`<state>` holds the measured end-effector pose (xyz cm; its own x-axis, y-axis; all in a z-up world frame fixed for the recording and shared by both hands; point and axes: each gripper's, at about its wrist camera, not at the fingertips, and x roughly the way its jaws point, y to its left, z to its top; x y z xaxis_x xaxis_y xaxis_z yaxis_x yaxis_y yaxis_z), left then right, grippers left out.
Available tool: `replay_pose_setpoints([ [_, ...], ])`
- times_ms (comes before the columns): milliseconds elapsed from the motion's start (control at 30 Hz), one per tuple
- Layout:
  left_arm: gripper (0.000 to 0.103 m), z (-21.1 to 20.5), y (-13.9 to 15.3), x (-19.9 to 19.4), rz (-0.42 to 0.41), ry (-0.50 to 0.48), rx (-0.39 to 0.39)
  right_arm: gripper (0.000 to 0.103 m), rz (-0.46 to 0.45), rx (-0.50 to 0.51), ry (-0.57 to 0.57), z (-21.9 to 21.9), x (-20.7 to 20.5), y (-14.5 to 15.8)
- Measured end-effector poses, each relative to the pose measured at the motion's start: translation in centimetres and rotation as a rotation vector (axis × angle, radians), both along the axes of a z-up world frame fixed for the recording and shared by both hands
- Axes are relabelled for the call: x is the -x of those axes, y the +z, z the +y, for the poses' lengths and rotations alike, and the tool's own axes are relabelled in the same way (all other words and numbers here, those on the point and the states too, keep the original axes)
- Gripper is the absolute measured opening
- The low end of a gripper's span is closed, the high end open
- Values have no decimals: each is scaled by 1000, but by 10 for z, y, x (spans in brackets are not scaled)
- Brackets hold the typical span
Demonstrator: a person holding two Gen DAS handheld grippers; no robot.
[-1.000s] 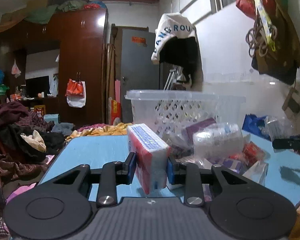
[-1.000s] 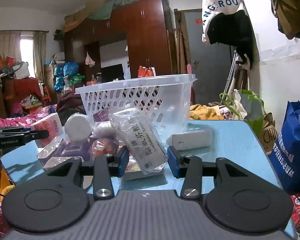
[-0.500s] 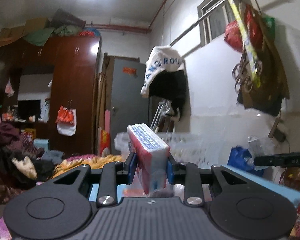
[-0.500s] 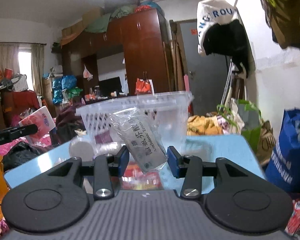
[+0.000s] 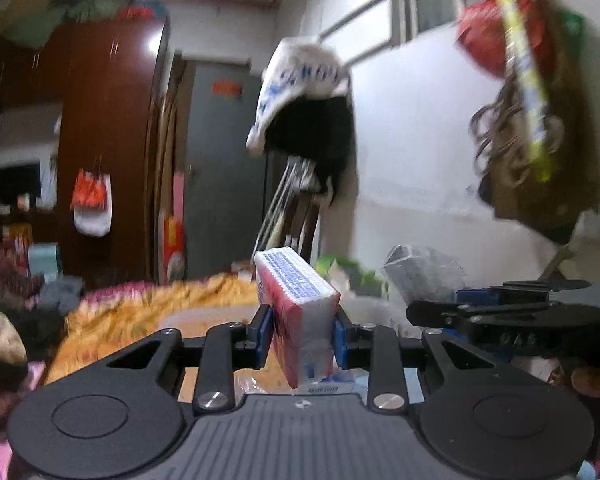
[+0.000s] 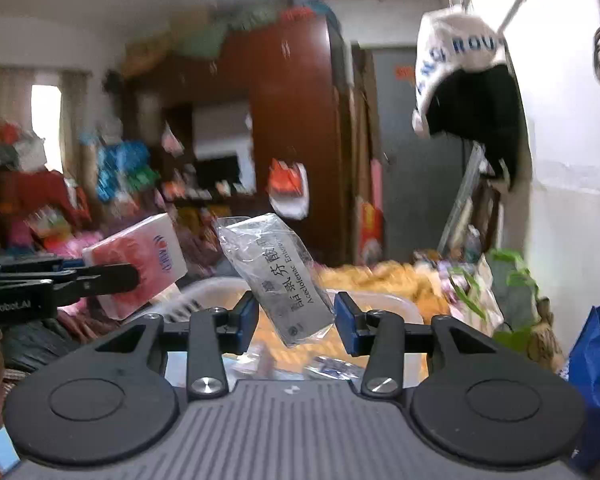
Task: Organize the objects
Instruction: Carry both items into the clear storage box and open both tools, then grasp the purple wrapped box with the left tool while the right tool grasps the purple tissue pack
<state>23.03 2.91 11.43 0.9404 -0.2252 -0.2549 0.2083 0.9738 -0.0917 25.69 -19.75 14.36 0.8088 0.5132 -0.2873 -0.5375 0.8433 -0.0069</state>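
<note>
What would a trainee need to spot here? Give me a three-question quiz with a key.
1. True or false: the left hand-held gripper is shut on the red and white tissue pack.
2. What does the right hand-held gripper hold? A) a clear plastic packet with printed text B) a spoon C) a mug
3. Fill in: in the right wrist view, the white basket shows just ____ the held packet.

Key: 1 true. 2 A. 3 below; both items are in the air and neither is in the basket yet.
</note>
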Motion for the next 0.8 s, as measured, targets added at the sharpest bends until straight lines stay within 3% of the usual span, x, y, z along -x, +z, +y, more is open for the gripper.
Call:
replay_pose_setpoints([
  [133,39,-3,-16,-25,41,41,-12,52,26,84,-30,16,-21,-13],
  [200,62,-3,-22,-30,64,59,-23,75,30,67,-39,13,-22,-16],
  [233,66,-2,-22,-30,57,83,-33,81,24,54,-37,9,-16,-14],
  [367,69,2,-18,6,-18,102,-34,103,-35,4,-11,-14,17,-13],
  [467,80,9,-20,45,-57,64,3,103,-13,-95,43,-40,42,-26],
  [633,81,11,-60,105,-80,-6,6,103,-13,-214,79,-67,95,-75],
  [733,81,9,-83,131,-93,1,-24,103,-8,-213,121,-63,127,-108],
  [800,81,14,-93,145,-97,18,-33,103,-9,-158,171,-51,144,-121],
])
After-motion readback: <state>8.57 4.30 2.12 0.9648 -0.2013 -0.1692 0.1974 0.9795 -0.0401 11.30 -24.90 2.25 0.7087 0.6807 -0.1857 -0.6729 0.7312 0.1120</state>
